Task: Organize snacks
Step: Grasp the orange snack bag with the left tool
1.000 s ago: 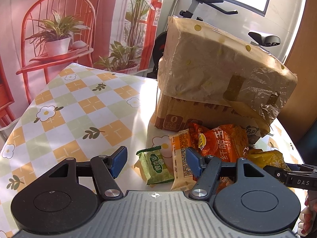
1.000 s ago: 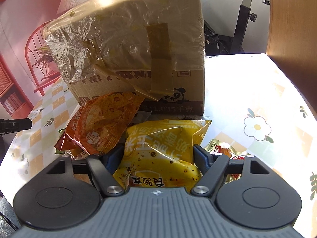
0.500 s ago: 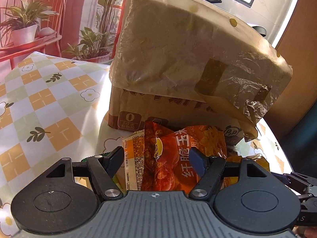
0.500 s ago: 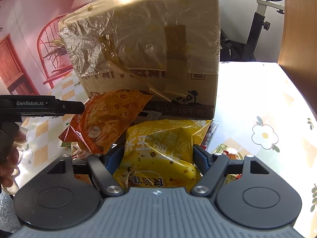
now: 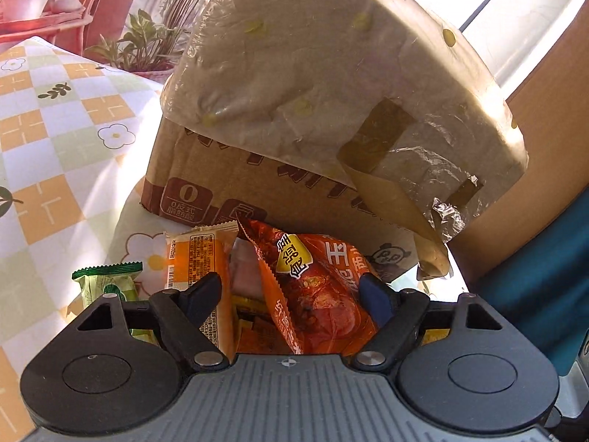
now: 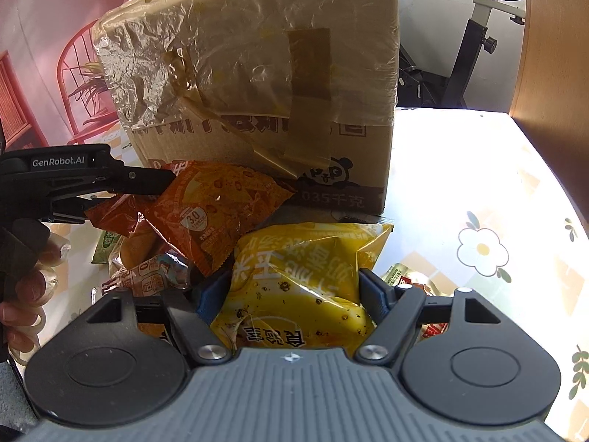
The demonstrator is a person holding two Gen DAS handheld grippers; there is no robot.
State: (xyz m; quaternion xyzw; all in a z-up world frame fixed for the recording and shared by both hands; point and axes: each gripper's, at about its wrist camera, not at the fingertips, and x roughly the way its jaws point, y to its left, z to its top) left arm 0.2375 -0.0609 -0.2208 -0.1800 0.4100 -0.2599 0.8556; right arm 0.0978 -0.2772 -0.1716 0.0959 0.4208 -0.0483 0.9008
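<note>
Right tongs (image 6: pixel 294 291) clamped crinkly yellow foil snack bag (image 6: pixel 305 276); left tongs (image 5: pixel 291 294), just widened, straddled orange-red chip packet (image 5: pixel 313 294) unpressed. Snacks remained heaped at taped cardboard box's (image 6: pixel 257 73) 6 o'clock; sorting barely begun.

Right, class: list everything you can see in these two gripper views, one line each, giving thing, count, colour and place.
Cardboard box: one, brown, plastic-wrapped and taped, on the table behind the snacks.
Red-orange snack bag: one, between the left gripper's fingers.
Yellow snack bag: one, in the right gripper.
Green packet: one, on the table, left of the pile.
Orange wrapped snack: one, beside the green packet.
Tablecloth: one, orange, green and white checks with flowers.
Exercise bike: one, black and white, behind the table.
Left gripper: one, black, open.
Right gripper: one, black, pads pressing the yellow bag.
Hand: one, holding the left gripper.
</note>
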